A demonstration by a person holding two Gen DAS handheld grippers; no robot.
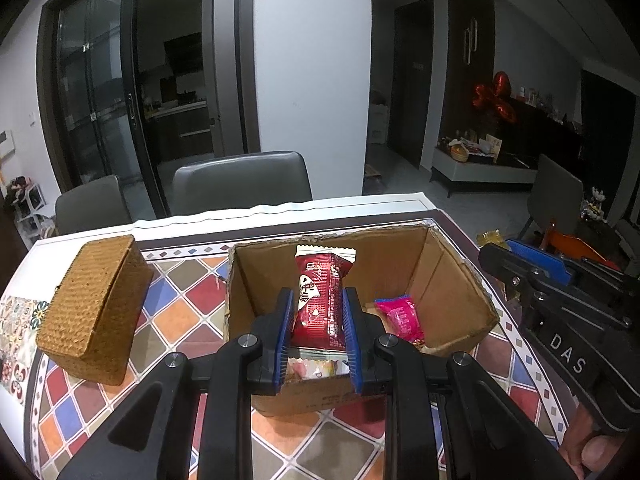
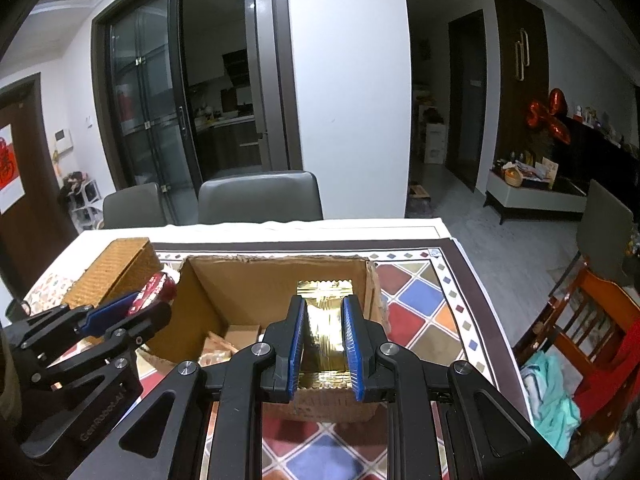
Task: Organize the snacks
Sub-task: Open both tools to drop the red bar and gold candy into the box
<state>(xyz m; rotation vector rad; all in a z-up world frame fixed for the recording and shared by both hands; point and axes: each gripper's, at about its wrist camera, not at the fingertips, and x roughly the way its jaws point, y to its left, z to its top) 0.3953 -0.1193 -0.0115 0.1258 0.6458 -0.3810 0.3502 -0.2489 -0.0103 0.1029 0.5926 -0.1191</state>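
The cardboard box (image 1: pixel 452 272) is plain brown. Above its near wall, a snack packet (image 1: pixel 320 300) is deep red with white ends and white lettering; another packet (image 1: pixel 400 316) inside the box is bright pink. A third packet (image 2: pixel 325 320) is shiny gold. The fingers (image 1: pixel 283 332) gripping the red one are black with blue ribbed pads. Left of the box, a woven basket (image 1: pixel 92 304) is tan. Under the box, the counter (image 1: pixel 180 320) cover shows diamonds of red, blue, orange and olive, bordered white.

Glossy red foil wrapper (image 1: pixel 320 300) and shiny gold one (image 2: pixel 324 320) above a rough matt cardboard box (image 1: pixel 452 280); coarse woven basket (image 1: pixel 92 304) beside the box.
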